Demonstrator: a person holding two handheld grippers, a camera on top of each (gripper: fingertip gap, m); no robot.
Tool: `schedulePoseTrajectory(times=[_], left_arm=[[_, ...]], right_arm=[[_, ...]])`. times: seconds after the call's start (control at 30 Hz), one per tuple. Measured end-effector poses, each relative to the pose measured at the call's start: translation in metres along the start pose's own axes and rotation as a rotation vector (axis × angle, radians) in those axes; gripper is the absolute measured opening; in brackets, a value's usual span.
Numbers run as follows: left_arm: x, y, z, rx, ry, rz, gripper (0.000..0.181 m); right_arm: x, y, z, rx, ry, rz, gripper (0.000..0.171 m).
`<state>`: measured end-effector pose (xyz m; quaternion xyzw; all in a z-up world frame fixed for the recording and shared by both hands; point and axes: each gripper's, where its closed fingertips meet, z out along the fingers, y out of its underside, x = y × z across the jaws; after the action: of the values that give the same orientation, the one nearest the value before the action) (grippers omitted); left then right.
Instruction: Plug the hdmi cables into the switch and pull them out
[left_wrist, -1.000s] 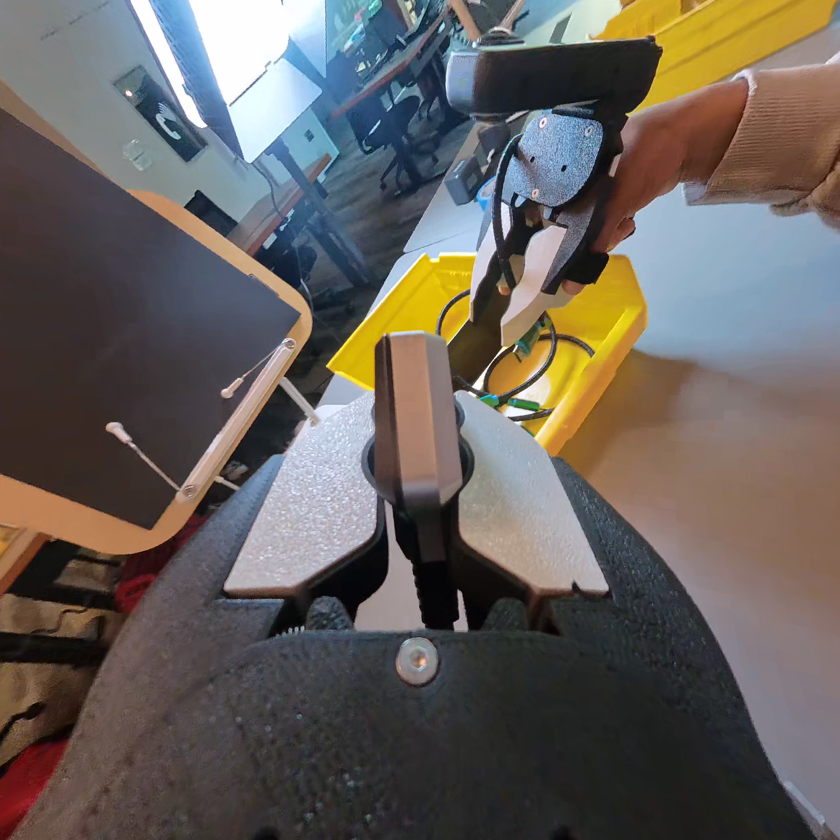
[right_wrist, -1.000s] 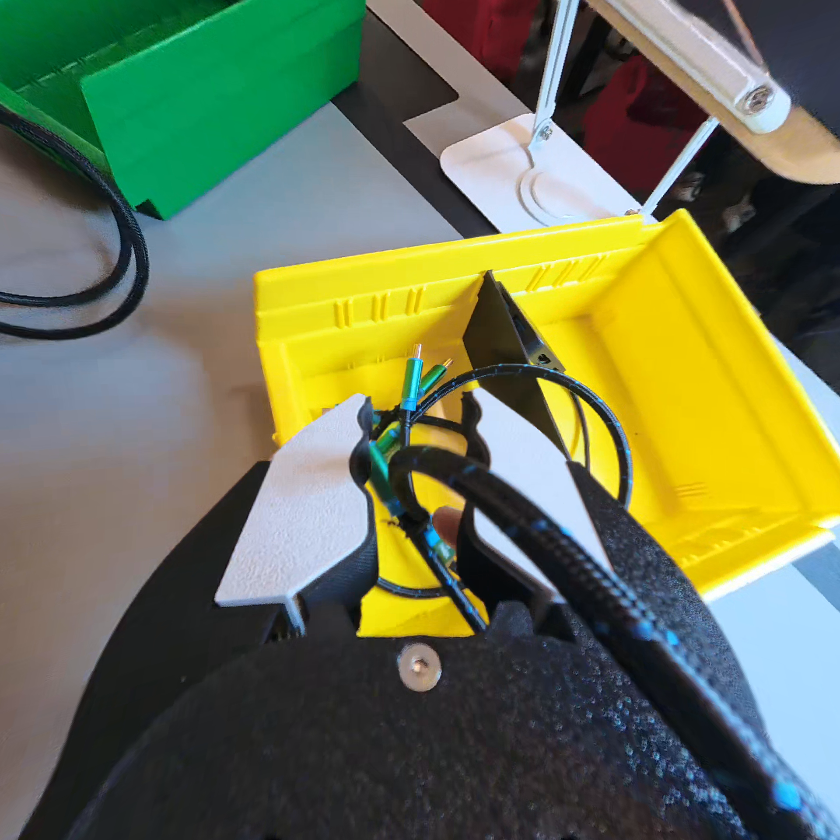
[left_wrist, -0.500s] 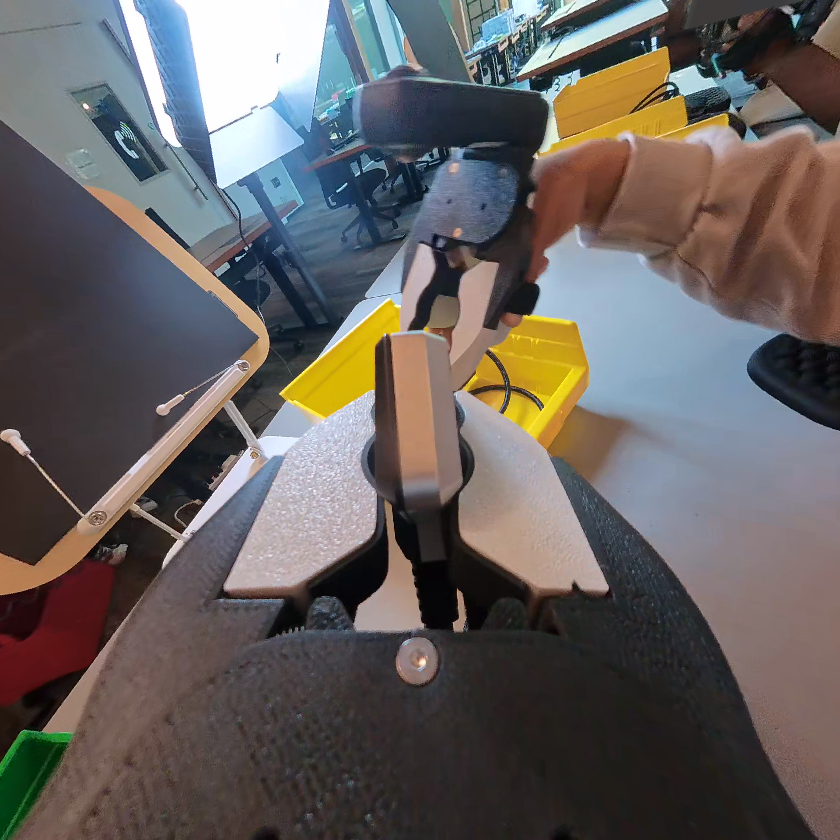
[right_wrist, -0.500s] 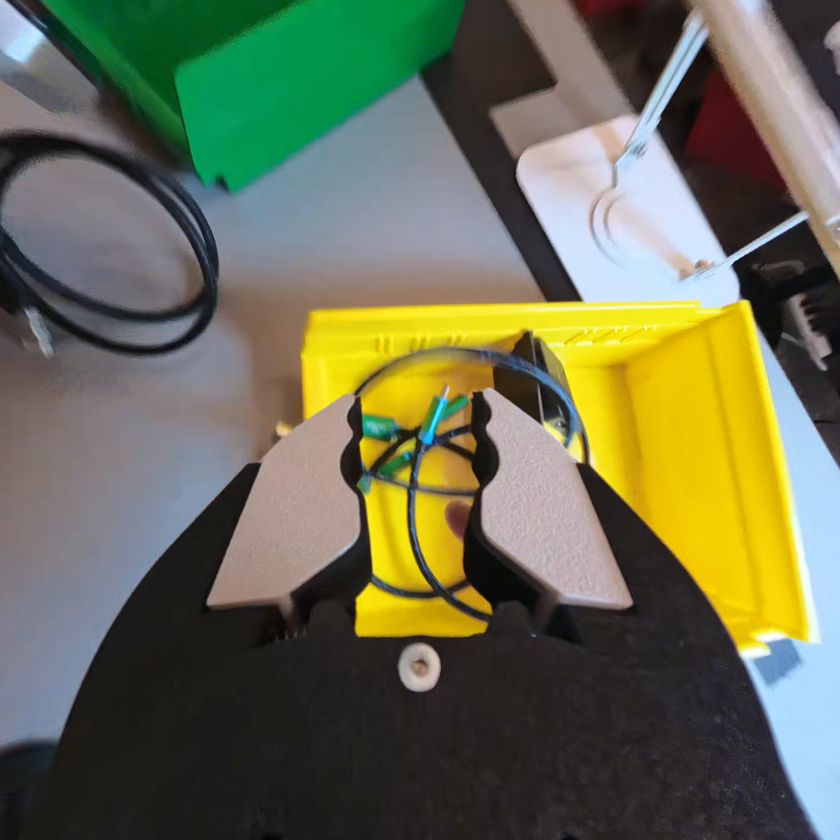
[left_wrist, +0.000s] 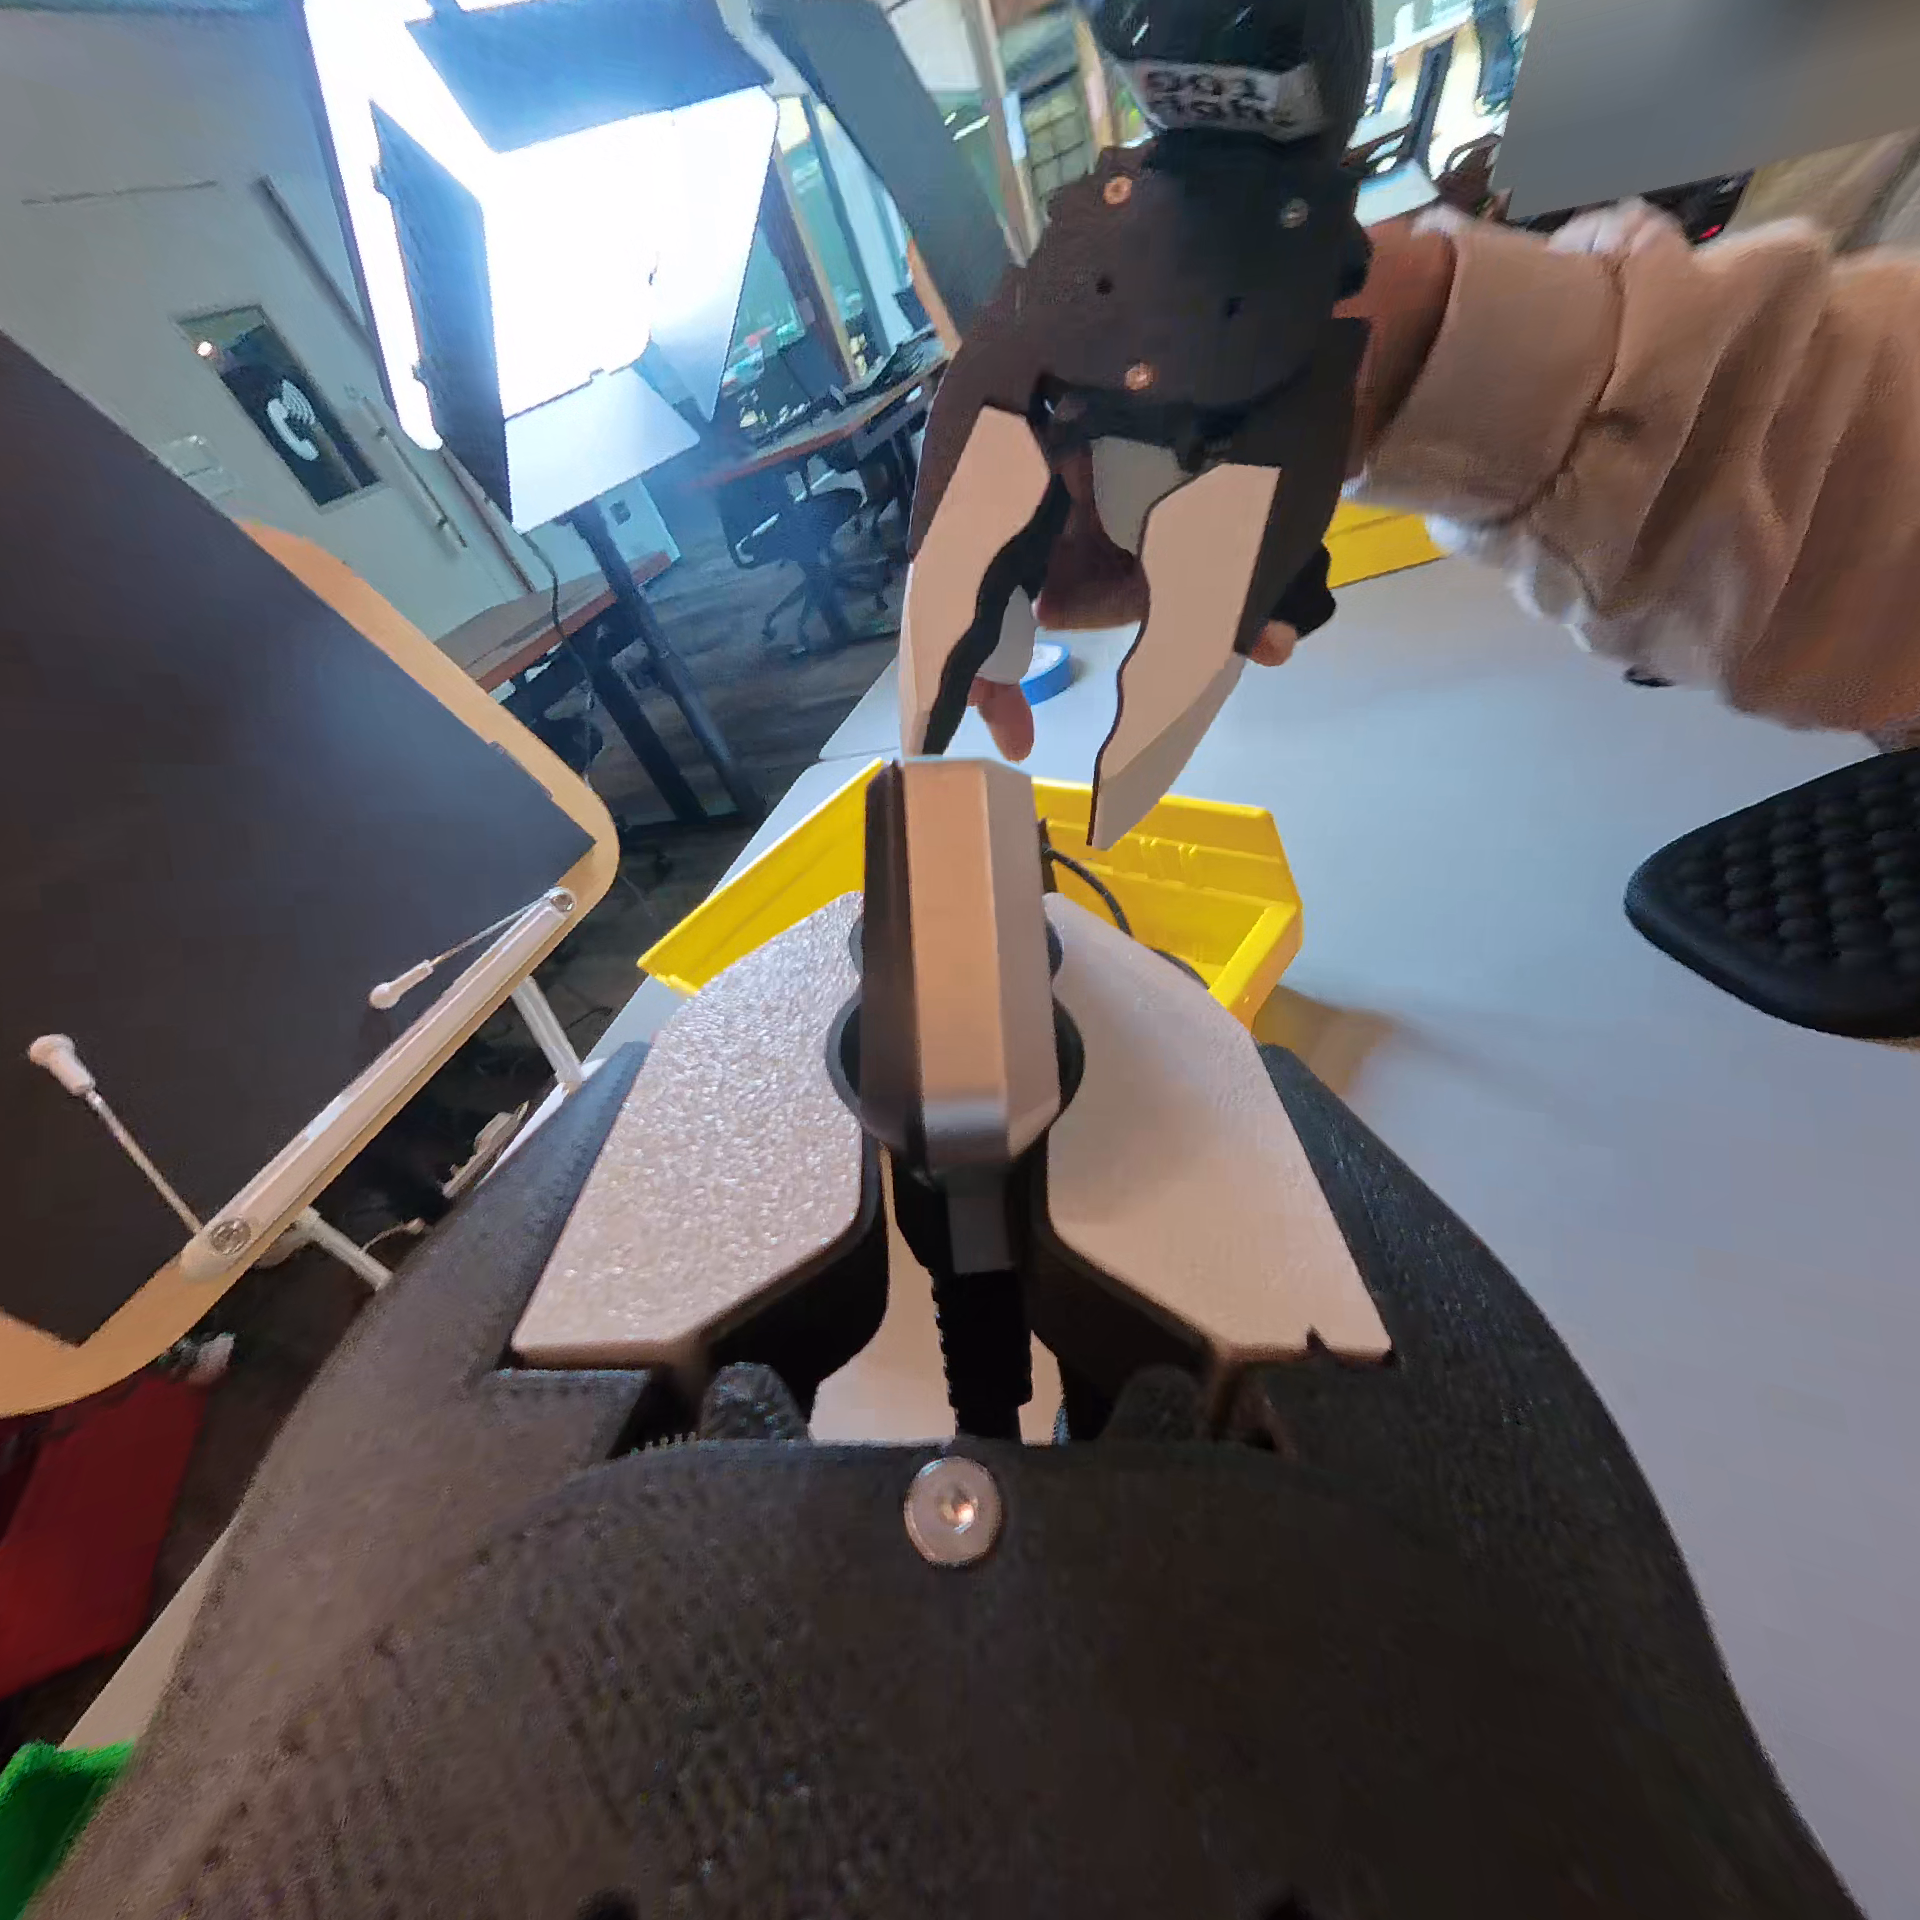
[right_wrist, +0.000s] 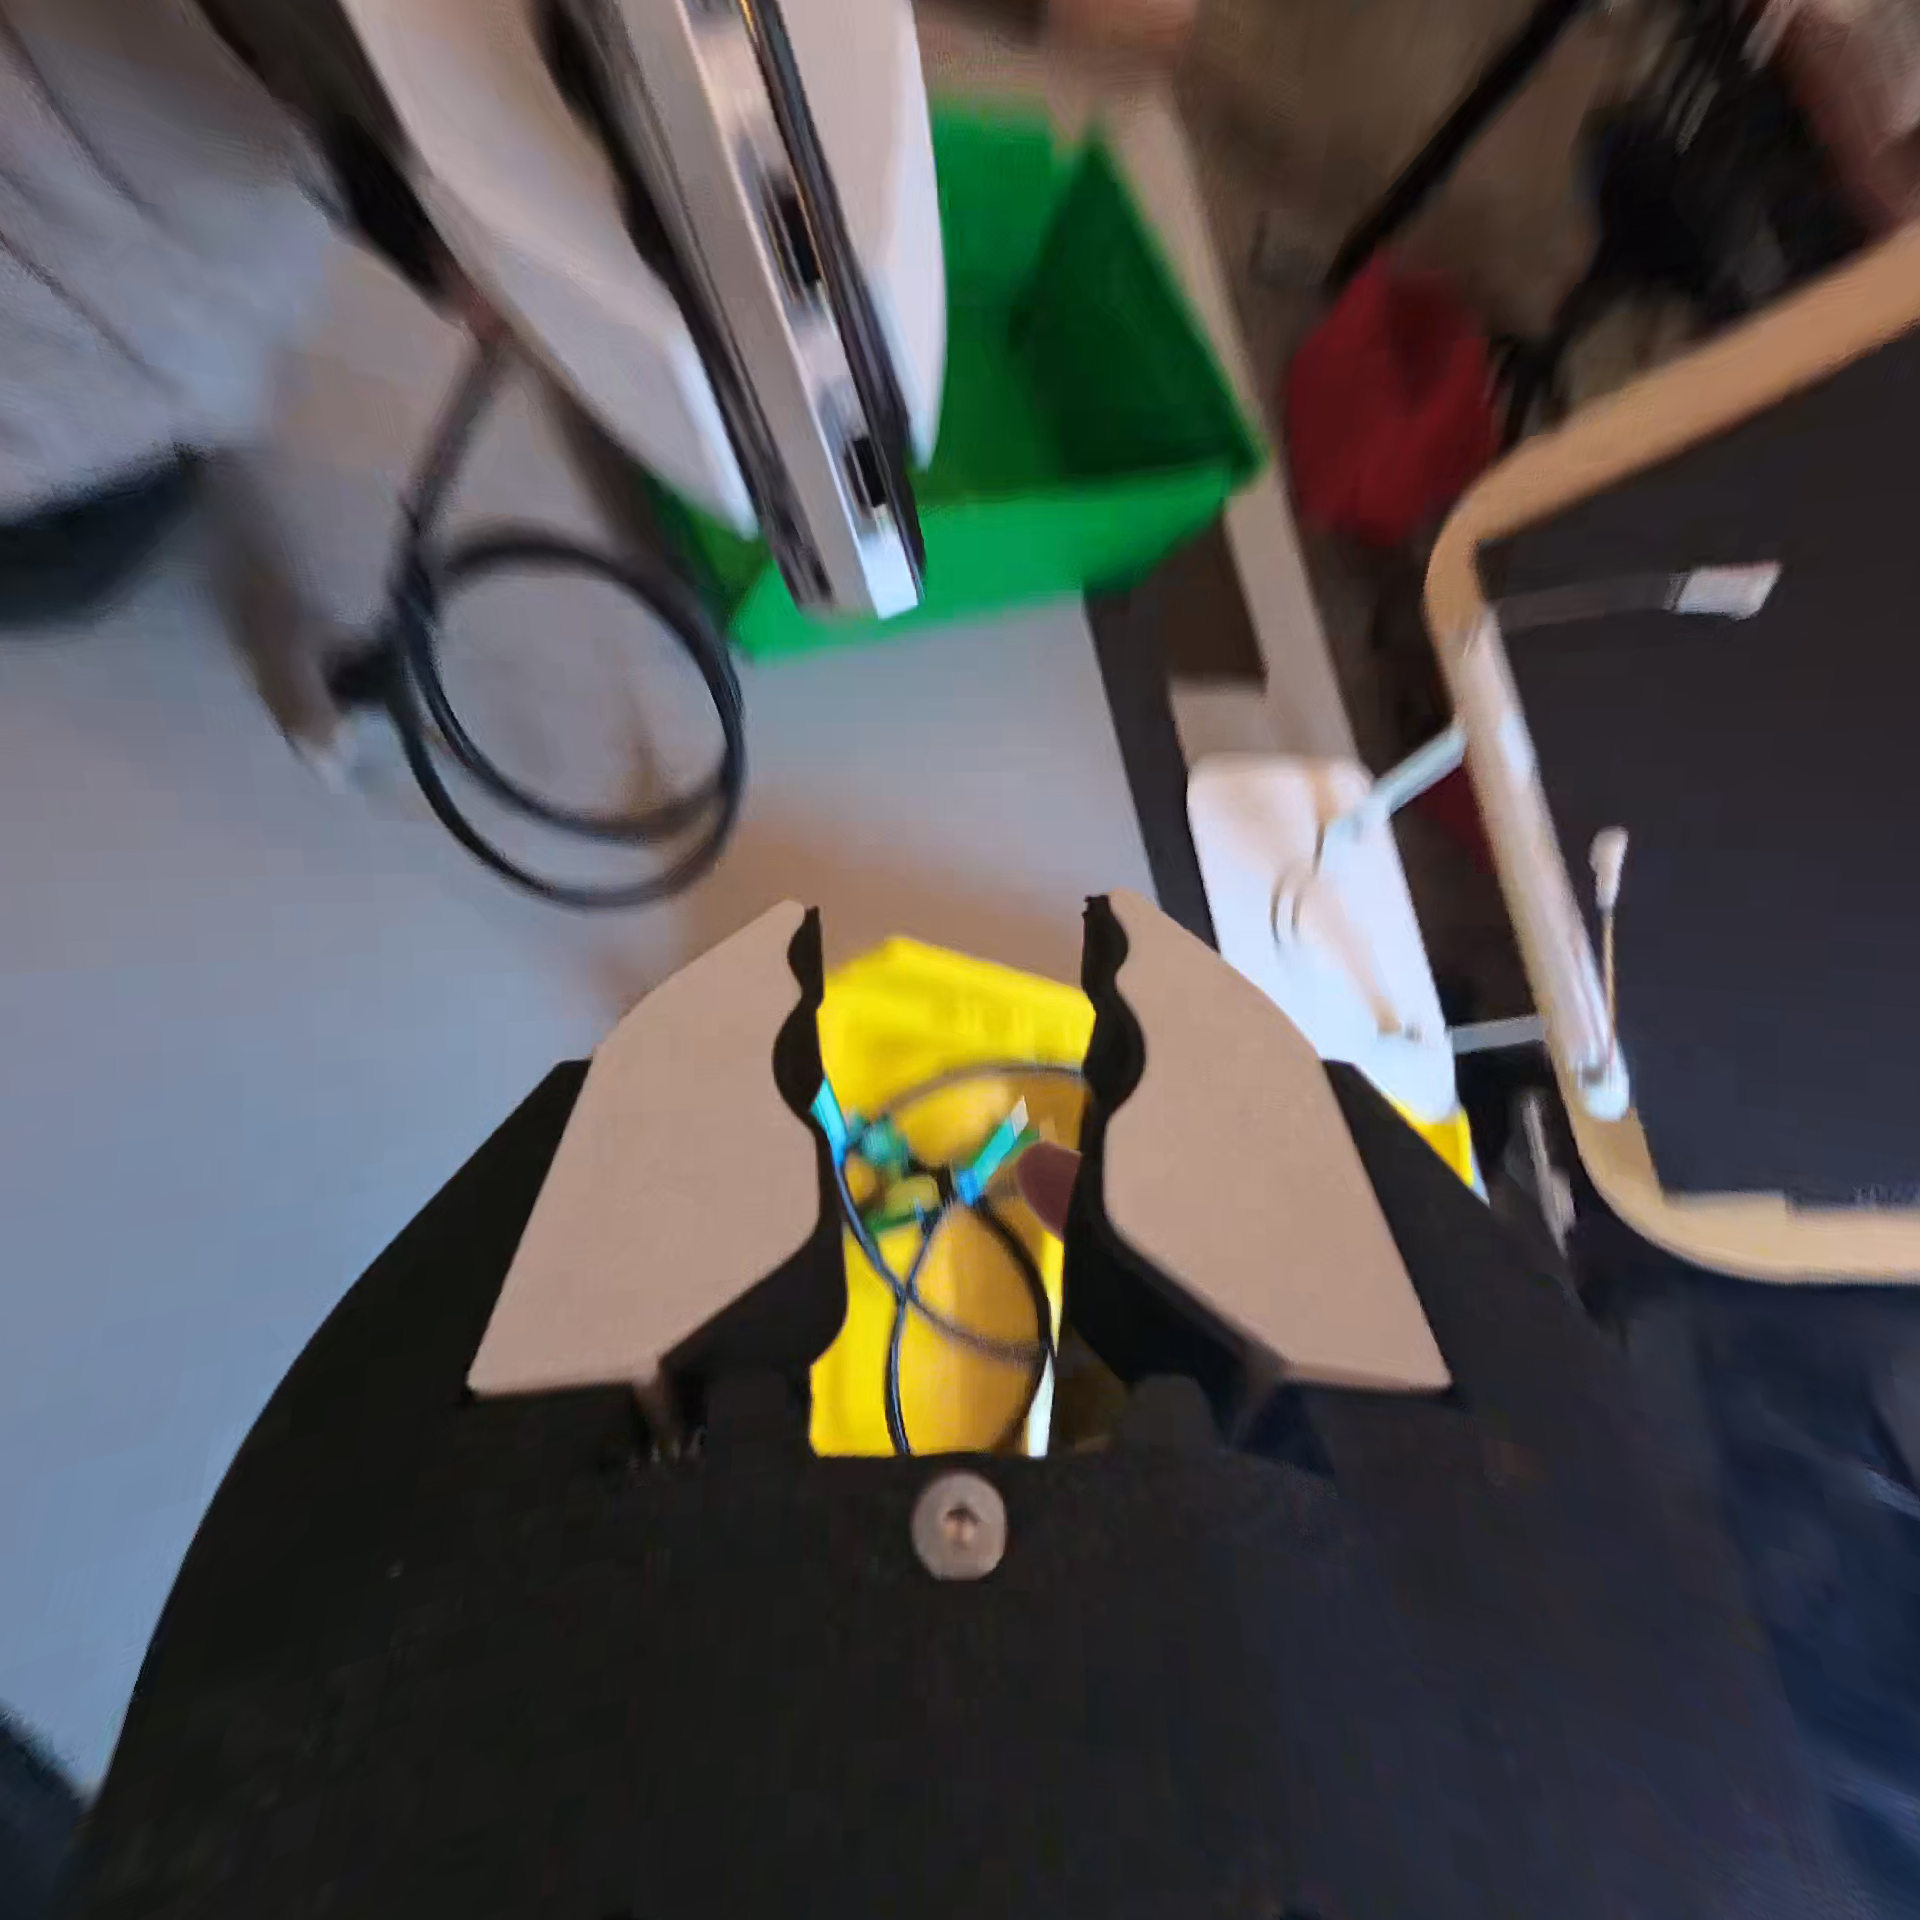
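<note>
Left wrist view: my left gripper (left_wrist: 956, 997) is clamped on the switch (left_wrist: 961, 966), a slim silver slab held on edge between the jaws, with a short black lead trailing back from its near end. My right gripper (left_wrist: 1023, 769) hangs just above the switch's far end, jaws spread wide and holding nothing (a fingertip of the hand (left_wrist: 1091, 582) that works it shows between them).

Right wrist view, much blurred: the switch (right_wrist: 800, 343) appears above and ahead, its port edge turned toward the right gripper (right_wrist: 948, 930). Thin cables with green and blue plugs (right_wrist: 914, 1164) lie loose in the yellow bin (right_wrist: 935, 987) beneath the open jaws; a thicker black cable (right_wrist: 582, 727) lies coiled on the grey table (right_wrist: 208, 1039), beside the green bin (right_wrist: 1039, 520).

Progress, as I judge it: no cable sits in the switch and none is in my right gripper, so whether this is before a plugging or after a pull-out cannot be told from here.

Change from one second earlier: my right gripper was then low in the yellow bin with a braided cable looped across its jaws; it has since risen clear, let go of the cable, and opened wider near the switch. My left grip on the switch is unchanged.
</note>
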<state>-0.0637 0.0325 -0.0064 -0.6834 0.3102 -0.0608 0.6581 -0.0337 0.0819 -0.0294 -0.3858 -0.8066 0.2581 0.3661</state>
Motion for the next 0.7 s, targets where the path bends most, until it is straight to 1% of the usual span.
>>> schedulePoseTrajectory(times=[0.03, 0.07, 0.1, 0.13, 0.2, 0.23, 0.3, 0.33, 0.37, 0.43, 0.5, 0.6, 0.7], left_arm=[[0.003, -0.004, -0.002, 0.019, 0.017, -0.001, 0.026], [0.007, -0.009, -0.003, 0.036, 0.034, -0.003, 0.026], [0.01, -0.013, -0.004, 0.051, 0.046, 0.001, 0.025], [0.013, -0.016, -0.004, 0.06, 0.058, 0.007, 0.026], [0.023, -0.02, -0.004, 0.062, 0.092, 0.034, 0.025], [0.029, -0.021, -0.004, 0.059, 0.109, 0.056, 0.025], [0.04, -0.028, -0.005, 0.068, 0.142, 0.097, 0.025], [0.04, -0.029, -0.006, 0.059, 0.128, 0.119, 0.025], [0.039, -0.031, -0.009, 0.056, 0.114, 0.141, 0.026], [0.039, -0.038, -0.017, 0.079, 0.108, 0.154, 0.025], [0.033, -0.057, -0.029, 0.157, 0.061, 0.135, 0.025], [0.015, -0.086, -0.059, 0.313, -0.018, 0.078, 0.027], [-0.013, -0.093, -0.088, 0.366, -0.159, 0.061, 0.026]], right_arm=[[-0.008, -0.02, -0.005, 0.118, 0.01, -0.007, 0.048], [-0.014, -0.037, -0.011, 0.223, 0.028, -0.029, 0.048], [-0.021, -0.049, -0.014, 0.282, 0.04, -0.058, 0.046], [-0.026, -0.056, -0.015, 0.297, 0.05, -0.092, 0.047], [-0.033, -0.066, -0.012, 0.279, 0.059, -0.171, 0.046], [-0.036, -0.067, -0.009, 0.241, 0.055, -0.209, 0.045], [-0.042, -0.066, -0.002, 0.163, 0.03, -0.32, 0.032], [-0.046, -0.068, -0.002, 0.151, 0.017, -0.363, 0.024], [-0.047, -0.071, -0.004, 0.154, 0.016, -0.383, 0.022], [-0.052, -0.084, -0.015, 0.174, -0.019, -0.385, 0.021], [-0.042, -0.098, -0.031, 0.143, 0.058, -0.455, 0.02], [-0.023, -0.119, -0.06, 0.066, 0.171, -0.543, 0.02], [0.006, -0.143, -0.101, -0.003, 0.299, -0.588, 0.02]])
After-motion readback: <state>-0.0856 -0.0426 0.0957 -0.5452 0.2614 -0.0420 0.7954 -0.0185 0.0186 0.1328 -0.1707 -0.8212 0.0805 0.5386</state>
